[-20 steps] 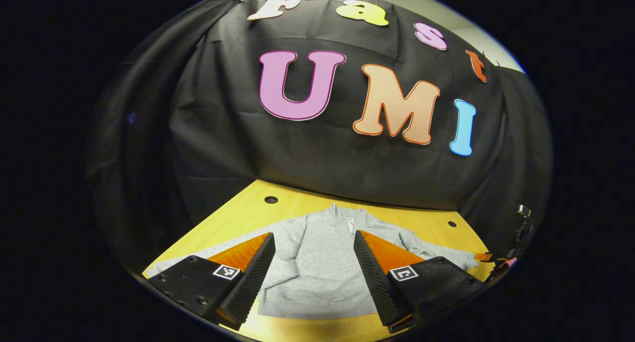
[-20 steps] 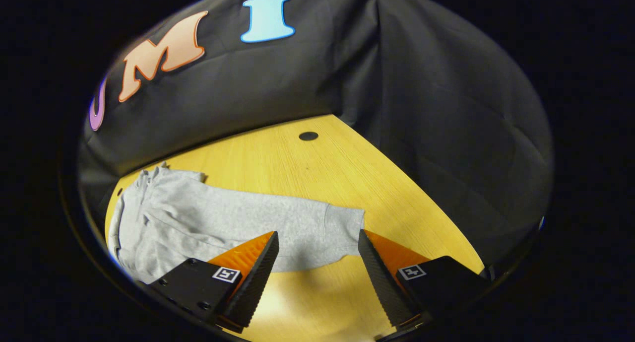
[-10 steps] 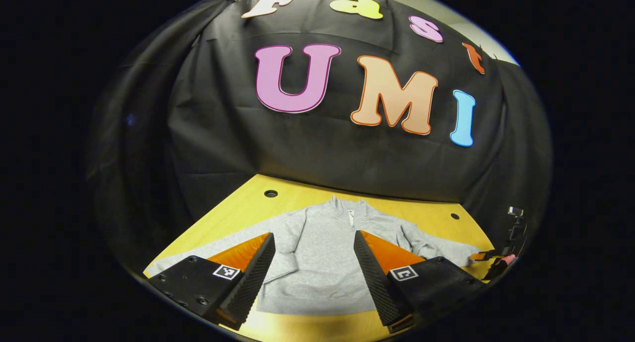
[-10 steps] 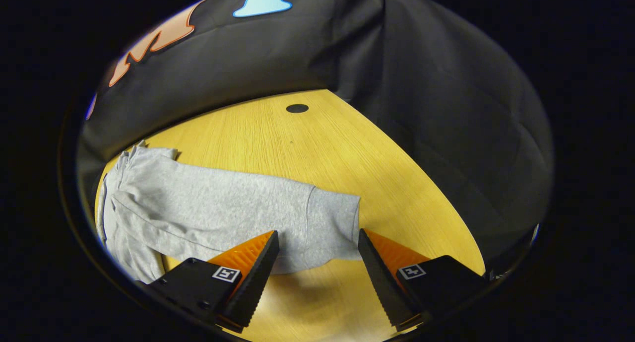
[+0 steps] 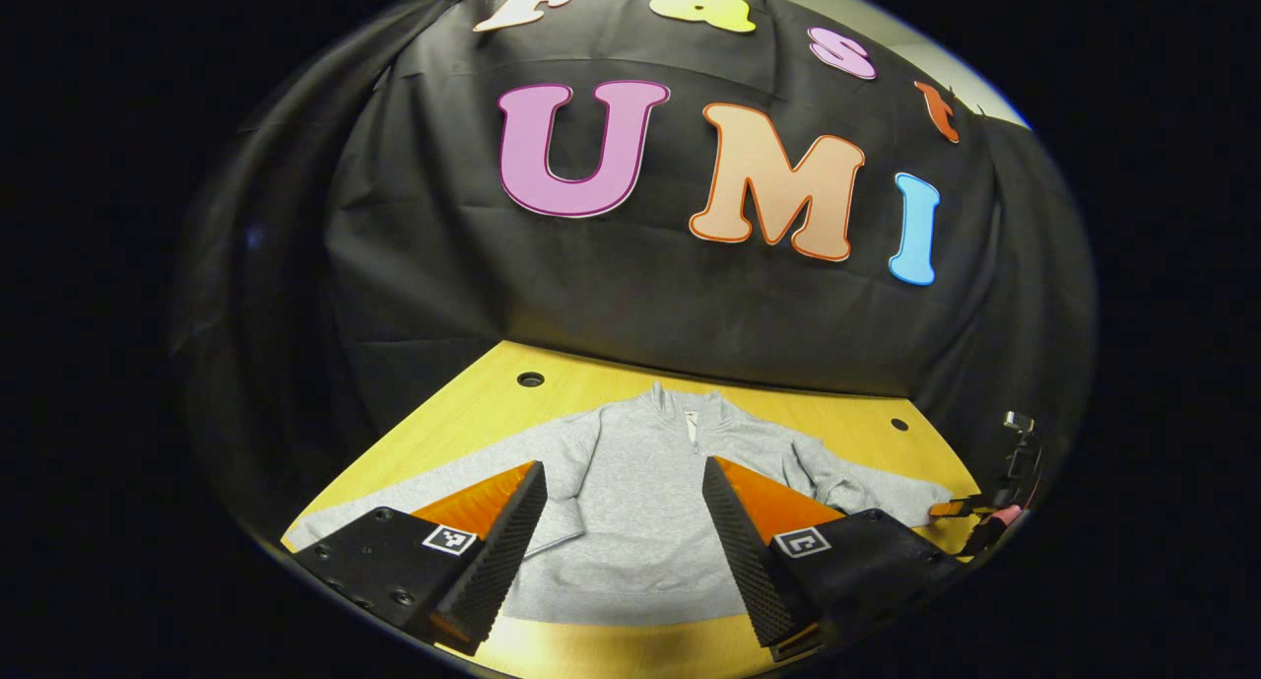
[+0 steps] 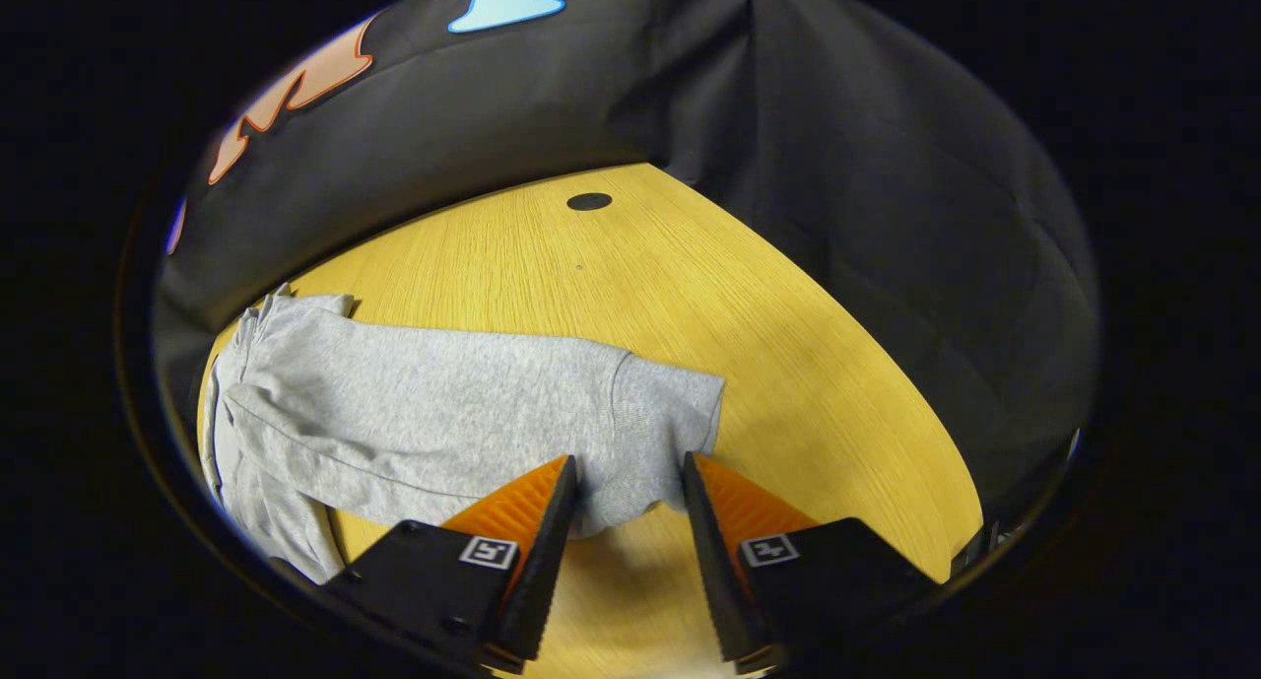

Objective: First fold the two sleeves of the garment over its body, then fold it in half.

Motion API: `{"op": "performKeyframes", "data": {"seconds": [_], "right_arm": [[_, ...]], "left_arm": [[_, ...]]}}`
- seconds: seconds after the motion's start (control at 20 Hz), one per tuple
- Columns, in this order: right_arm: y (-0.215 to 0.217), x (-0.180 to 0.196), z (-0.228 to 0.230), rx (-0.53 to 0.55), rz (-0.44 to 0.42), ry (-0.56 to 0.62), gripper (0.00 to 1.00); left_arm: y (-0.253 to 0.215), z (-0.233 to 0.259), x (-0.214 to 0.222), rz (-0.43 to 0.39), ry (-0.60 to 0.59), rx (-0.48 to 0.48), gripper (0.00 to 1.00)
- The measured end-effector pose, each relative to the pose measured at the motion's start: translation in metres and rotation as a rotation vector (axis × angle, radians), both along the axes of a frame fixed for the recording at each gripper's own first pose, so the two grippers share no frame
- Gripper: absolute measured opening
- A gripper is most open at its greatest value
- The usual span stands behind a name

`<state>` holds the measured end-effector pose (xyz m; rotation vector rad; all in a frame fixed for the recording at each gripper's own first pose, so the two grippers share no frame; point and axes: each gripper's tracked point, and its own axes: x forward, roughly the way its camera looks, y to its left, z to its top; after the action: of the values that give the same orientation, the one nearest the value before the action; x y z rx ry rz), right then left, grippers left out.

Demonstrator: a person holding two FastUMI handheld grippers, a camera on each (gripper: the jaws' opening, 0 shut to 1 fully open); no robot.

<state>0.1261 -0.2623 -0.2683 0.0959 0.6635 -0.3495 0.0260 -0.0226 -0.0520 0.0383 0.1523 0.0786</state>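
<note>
A grey zip-neck sweatshirt [image 5: 635, 482] lies flat on the yellow table [image 5: 857, 428], collar toward the back wall and both sleeves stretched out sideways. My left gripper [image 5: 622, 465] hovers open over its body near the hem, with nothing between the fingers. At the far right of the left gripper view, my right gripper [image 5: 954, 509] sits at the tip of the right sleeve. In the right gripper view, that sleeve [image 6: 443, 413] runs off to the left. Its cuff [image 6: 670, 413] lies between the fingers of my right gripper [image 6: 629, 459], which are partly closed around its near edge with a gap still showing.
The table [image 6: 709, 295] is bare wood to the right of and beyond the cuff. Round holes mark its back corners [image 5: 530, 378] [image 5: 898, 425] [image 6: 589, 201]. Black cloth walls close in the back and both sides. The table's near edge runs just below the hem.
My right gripper has dropped toward the cuff and its fingers have drawn closer together around it. The left gripper has tilted down a little over the garment, still open.
</note>
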Motion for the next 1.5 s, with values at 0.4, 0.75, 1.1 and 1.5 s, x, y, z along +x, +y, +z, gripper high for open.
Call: {"op": "performKeyframes", "data": {"seconds": [0.4, 0.75, 1.1, 1.5], "right_arm": [[0.016, 0.001, -0.002, 0.081, -0.052, 0.044, 0.11], [0.026, 0.003, 0.01, 0.07, -0.062, 0.01, 0.07], [0.089, 0.016, 0.062, 0.081, 0.055, -0.09, 0.07], [0.218, 0.034, 0.123, 0.113, 0.286, -0.192, 0.07]], "left_arm": [[0.008, -0.004, -0.001, 0.012, 0.003, -0.012, 0.92], [0.016, -0.006, 0.0, 0.021, 0.0, -0.014, 0.93], [0.024, -0.006, -0.002, 0.022, -0.003, -0.028, 0.92], [0.047, -0.011, -0.012, 0.048, -0.007, -0.036, 0.92]]}}
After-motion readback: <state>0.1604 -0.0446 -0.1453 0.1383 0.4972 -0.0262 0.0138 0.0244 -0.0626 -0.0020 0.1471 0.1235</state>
